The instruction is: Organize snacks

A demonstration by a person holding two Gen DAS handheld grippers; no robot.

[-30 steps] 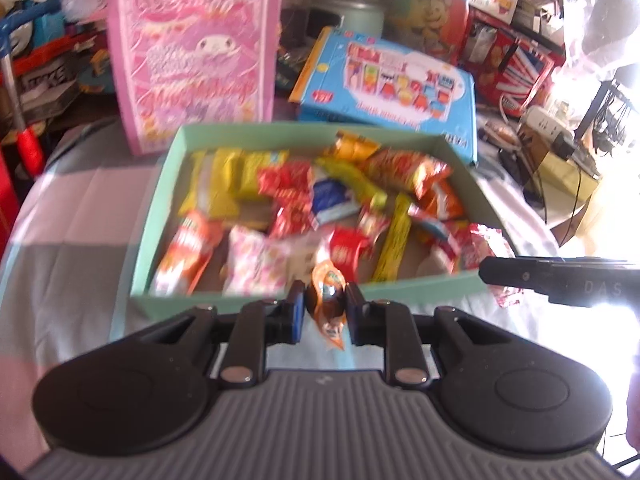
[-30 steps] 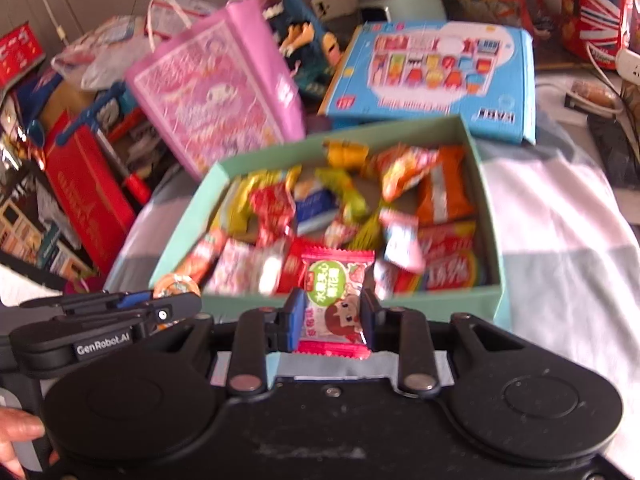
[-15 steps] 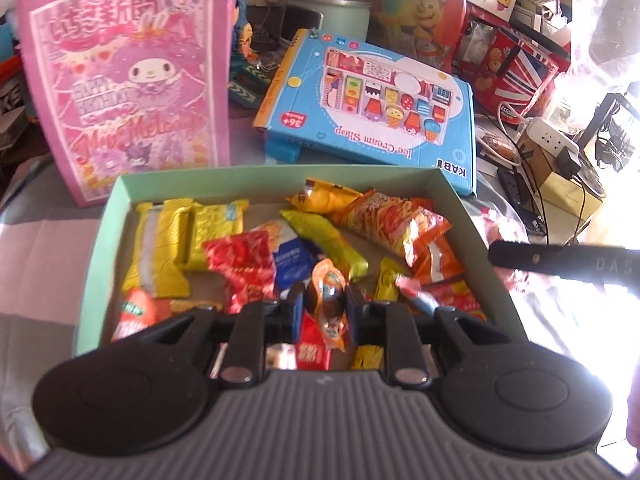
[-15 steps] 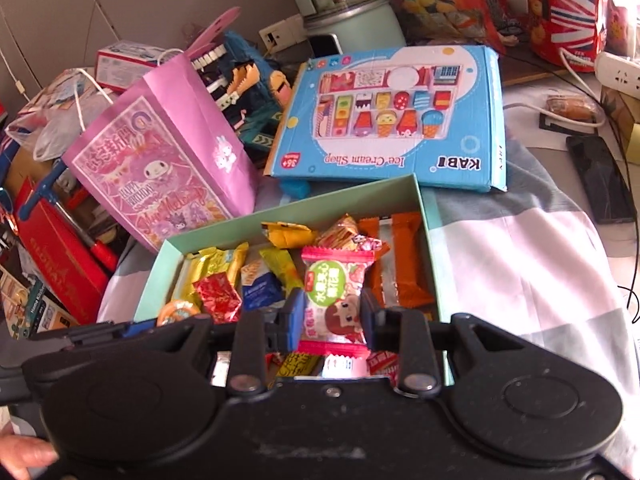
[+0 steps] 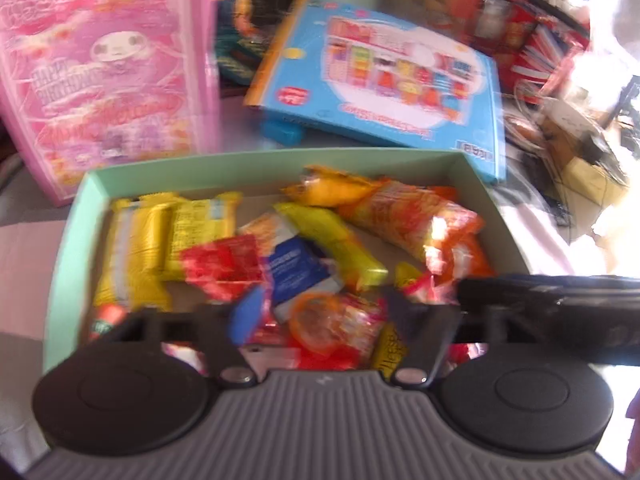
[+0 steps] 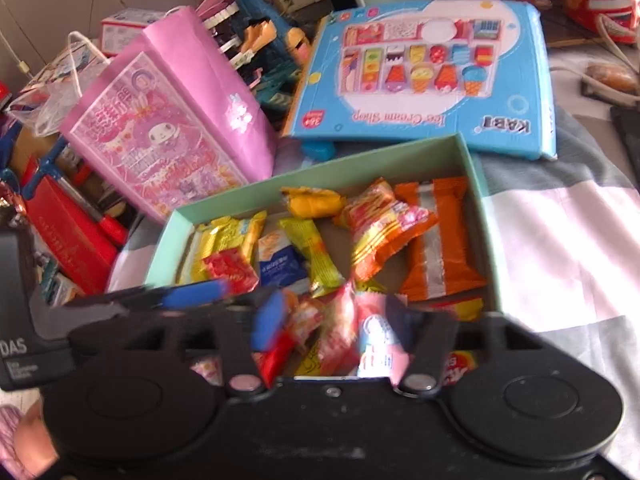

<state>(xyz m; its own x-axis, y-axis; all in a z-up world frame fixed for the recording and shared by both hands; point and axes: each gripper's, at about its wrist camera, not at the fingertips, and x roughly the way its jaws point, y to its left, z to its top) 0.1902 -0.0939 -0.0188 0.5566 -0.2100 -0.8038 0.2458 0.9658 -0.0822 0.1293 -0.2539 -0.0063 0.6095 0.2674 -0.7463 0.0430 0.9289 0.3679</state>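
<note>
both grippers moved in over green box (image 6: 476,184). left gripper (image 5: 320,316) jaws just opened, orange candy (image 5: 316,320) released. right gripper (image 6: 332,316) jaws just opened, pink snack packet (image 6: 372,332) loose between fingers.

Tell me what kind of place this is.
Probably a lived-in home room, not a lab: a cloth-covered surface with a green snack box, a pink birthday gift bag, a toy ice cream shop box and household clutter behind.

The mint-green cardboard box (image 6: 476,168) looked matt, the crinkly foil snack wrappers (image 6: 384,236) were glossy, and the pink paper gift bag (image 6: 168,132) had a slick printed sheen.
</note>
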